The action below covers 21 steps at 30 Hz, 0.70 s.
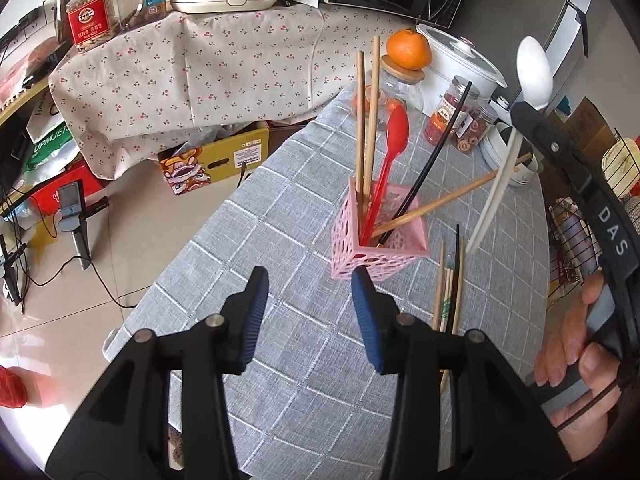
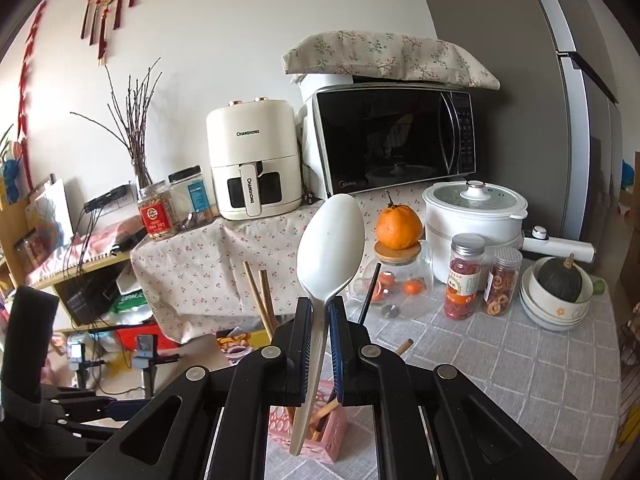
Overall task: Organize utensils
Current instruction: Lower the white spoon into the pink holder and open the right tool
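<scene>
A pink lattice holder (image 1: 376, 236) stands on the grey checked tablecloth (image 1: 288, 240); it holds a red spoon (image 1: 390, 160), wooden chopsticks (image 1: 370, 120) and a black chopstick (image 1: 436, 160). My left gripper (image 1: 310, 300) is open and empty, just in front of the holder. My right gripper (image 2: 320, 320) is shut on a white spoon (image 2: 332, 248), bowl up, handle hanging above the holder (image 2: 316, 436). The spoon also shows in the left wrist view (image 1: 504, 184), right of the holder. Several loose chopsticks (image 1: 450, 288) lie on the cloth beside the holder.
At the table's far end stand a glass jar with an orange on top (image 2: 398, 222), a white cooker (image 2: 474, 220), two snack jars (image 2: 464, 276), and stacked bowls holding a squash (image 2: 558, 292). An air fryer (image 2: 254, 160) and microwave (image 2: 392, 140) stand behind. The table edge falls to the floor at left (image 1: 160, 240).
</scene>
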Each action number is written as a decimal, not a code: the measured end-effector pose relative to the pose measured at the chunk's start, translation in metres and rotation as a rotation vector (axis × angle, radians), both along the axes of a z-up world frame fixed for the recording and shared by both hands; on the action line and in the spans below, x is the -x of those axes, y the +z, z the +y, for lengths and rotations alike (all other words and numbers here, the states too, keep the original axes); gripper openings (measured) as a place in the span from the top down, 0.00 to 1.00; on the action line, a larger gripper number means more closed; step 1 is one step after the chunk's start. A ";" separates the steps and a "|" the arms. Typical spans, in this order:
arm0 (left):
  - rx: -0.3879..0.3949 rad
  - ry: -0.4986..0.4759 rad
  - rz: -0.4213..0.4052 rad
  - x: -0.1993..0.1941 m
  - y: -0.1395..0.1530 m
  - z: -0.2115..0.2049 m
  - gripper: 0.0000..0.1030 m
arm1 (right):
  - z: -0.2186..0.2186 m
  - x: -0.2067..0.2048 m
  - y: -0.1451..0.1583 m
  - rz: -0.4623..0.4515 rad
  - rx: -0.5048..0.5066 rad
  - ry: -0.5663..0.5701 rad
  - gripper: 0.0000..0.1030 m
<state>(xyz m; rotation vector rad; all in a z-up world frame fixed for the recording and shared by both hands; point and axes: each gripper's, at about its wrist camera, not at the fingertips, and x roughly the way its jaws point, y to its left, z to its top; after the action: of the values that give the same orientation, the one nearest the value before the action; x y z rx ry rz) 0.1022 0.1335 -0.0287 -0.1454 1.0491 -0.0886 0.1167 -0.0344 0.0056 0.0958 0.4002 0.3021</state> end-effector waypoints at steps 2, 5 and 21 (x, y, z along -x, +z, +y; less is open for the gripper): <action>0.001 -0.002 0.003 0.001 0.000 0.001 0.56 | 0.007 -0.003 0.000 -0.009 0.016 0.006 0.91; 0.011 0.002 0.013 0.001 -0.002 0.007 0.56 | 0.010 -0.003 0.001 -0.030 0.017 0.007 0.91; 0.021 0.052 0.057 -0.004 -0.013 0.025 0.54 | 0.020 -0.023 -0.015 -0.021 -0.020 0.017 0.91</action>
<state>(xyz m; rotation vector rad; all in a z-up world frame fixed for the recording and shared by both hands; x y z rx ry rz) 0.1058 0.1584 -0.0417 -0.1947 1.1004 -0.0486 0.1394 -0.0145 -0.0097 0.1086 0.3776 0.3233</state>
